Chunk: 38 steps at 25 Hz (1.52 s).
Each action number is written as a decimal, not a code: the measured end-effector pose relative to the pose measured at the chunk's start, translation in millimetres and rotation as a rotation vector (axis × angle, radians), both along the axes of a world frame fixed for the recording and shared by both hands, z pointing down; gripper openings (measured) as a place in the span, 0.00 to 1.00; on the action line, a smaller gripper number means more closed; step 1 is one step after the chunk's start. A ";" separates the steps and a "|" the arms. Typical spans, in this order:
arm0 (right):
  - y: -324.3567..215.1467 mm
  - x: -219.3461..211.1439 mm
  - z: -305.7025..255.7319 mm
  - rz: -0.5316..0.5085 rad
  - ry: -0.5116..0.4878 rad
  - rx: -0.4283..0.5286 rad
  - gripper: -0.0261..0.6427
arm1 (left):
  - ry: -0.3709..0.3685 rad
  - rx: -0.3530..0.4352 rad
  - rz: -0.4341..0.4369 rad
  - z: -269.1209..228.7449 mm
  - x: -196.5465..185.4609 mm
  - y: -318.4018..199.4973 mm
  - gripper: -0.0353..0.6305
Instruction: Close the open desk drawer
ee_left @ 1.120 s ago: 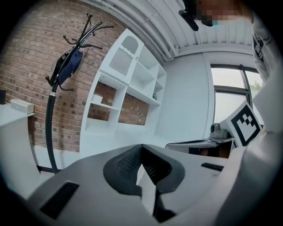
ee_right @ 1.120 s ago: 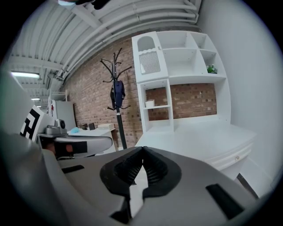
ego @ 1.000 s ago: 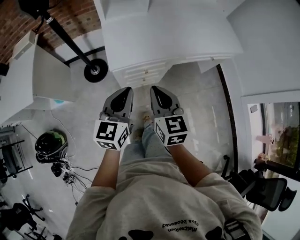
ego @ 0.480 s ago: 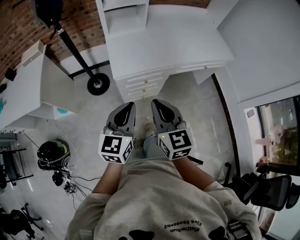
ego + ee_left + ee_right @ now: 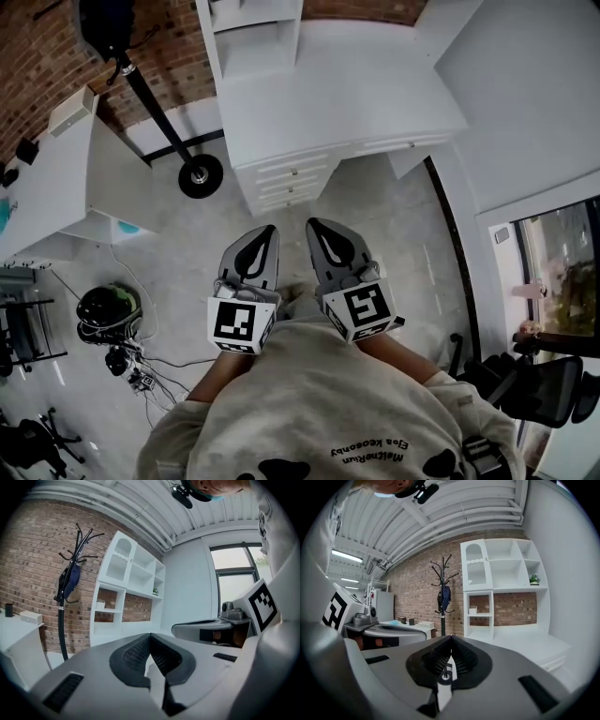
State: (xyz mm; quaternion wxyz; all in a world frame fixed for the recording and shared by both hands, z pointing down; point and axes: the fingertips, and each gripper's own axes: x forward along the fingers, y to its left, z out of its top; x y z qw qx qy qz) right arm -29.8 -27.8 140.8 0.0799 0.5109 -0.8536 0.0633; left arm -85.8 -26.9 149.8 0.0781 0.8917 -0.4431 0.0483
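The desk (image 5: 347, 84) stands at the far side of the room. Its drawers (image 5: 289, 180) sit in a stack under its left end, and from the head view every front looks flush, with none standing out, so the closing seems done. The view is small and steep, so a slight gap could not be ruled out. Both tools hang in the air near the person, well apart from the drawers, over bare floor. The left gripper (image 5: 266, 231) is clenched, tips meeting on nothing, and the right gripper (image 5: 315, 226) is likewise clenched and empty. Little looks left beyond lowering the hands.
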 end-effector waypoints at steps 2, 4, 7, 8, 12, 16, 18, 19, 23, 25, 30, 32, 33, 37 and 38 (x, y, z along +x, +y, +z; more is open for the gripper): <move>0.0 4.4 -6.4 -0.007 0.007 0.021 0.08 | -0.019 -0.005 -0.002 0.0 2.4 2.6 0.08; 0.1 7.8 -9.2 -0.022 0.019 0.034 0.08 | -0.016 -0.021 0.002 0.7 6.8 4.6 0.08; 1.4 9.5 -12.6 -0.042 0.003 0.038 0.08 | 0.012 -0.012 -0.006 -0.2 12.1 6.9 0.08; 1.2 9.9 -14.2 -0.049 -0.004 0.044 0.08 | 0.034 0.000 -0.018 -2.8 13.6 5.7 0.08; 1.5 14.9 -15.9 -0.059 -0.023 0.075 0.08 | 0.061 0.020 -0.030 -7.5 20.0 3.8 0.08; 9.5 20.9 -15.2 -0.054 -0.023 0.083 0.08 | 0.053 0.036 -0.012 -10.5 27.4 9.6 0.08; 12.2 22.8 -17.4 -0.059 -0.016 0.089 0.08 | 0.047 0.041 -0.007 -10.7 31.3 14.2 0.08; 13.0 23.0 -19.4 -0.063 -0.013 0.092 0.08 | 0.045 0.041 -0.007 -10.1 32.2 16.5 0.08; 37.1 37.6 37.7 -0.085 -0.104 0.084 0.08 | 0.045 0.040 -0.019 -7.4 31.7 22.9 0.08; 39.7 36.5 37.0 -0.096 -0.098 0.086 0.08 | 0.048 0.039 -0.027 -7.5 31.5 25.2 0.08; 40.9 36.8 23.5 -0.097 -0.084 0.095 0.08 | 0.043 0.063 -0.034 -13.1 32.9 32.4 0.08; 67.9 62.9 110.2 -0.089 -0.240 0.066 0.08 | 0.045 0.072 -0.037 -15.6 33.7 34.9 0.08; 80.5 74.7 149.7 -0.085 -0.311 0.054 0.08 | 0.046 0.077 -0.038 -16.3 34.7 36.3 0.08; 79.5 67.4 118.0 -0.088 -0.253 0.079 0.08 | 0.048 0.088 -0.035 -16.3 37.3 44.3 0.08; 70.0 55.8 75.9 -0.092 -0.178 0.099 0.08 | 0.049 0.089 -0.035 -15.9 37.5 46.7 0.08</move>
